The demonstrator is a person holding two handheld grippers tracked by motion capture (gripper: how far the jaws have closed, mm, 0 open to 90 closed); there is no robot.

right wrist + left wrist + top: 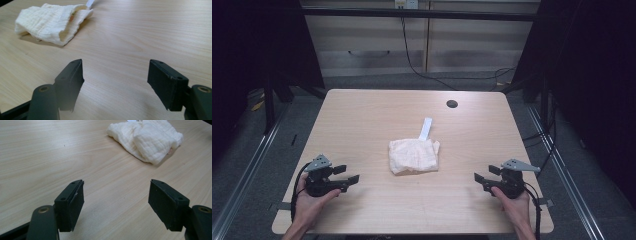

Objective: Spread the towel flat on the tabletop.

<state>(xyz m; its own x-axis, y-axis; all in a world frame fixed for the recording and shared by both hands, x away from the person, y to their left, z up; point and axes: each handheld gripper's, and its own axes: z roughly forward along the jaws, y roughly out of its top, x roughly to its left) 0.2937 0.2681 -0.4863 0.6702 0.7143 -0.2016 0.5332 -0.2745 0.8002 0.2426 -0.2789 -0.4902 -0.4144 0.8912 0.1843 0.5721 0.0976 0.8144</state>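
**Cloth untouched, both grippers wide**

A crumpled cream cloth (414, 155) lies mid-tabletop (362, 120), a white strip (425, 128), perhaps a tag, at its far edge. The left gripper (348, 178) and right gripper (482, 178) flank it, well apart, jaws spread and empty.

One cloth (414, 155), one white strip (425, 128), two hand-held grippers (346, 176).

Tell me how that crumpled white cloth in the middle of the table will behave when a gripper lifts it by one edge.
The cloth lies in soft, loose folds, so it will probably droop and unfold rather than hold its shape. Its thin, quilted-looking weave suggests it is light. Pushed across the smooth wooden table, it would likely bunch up more than slide.
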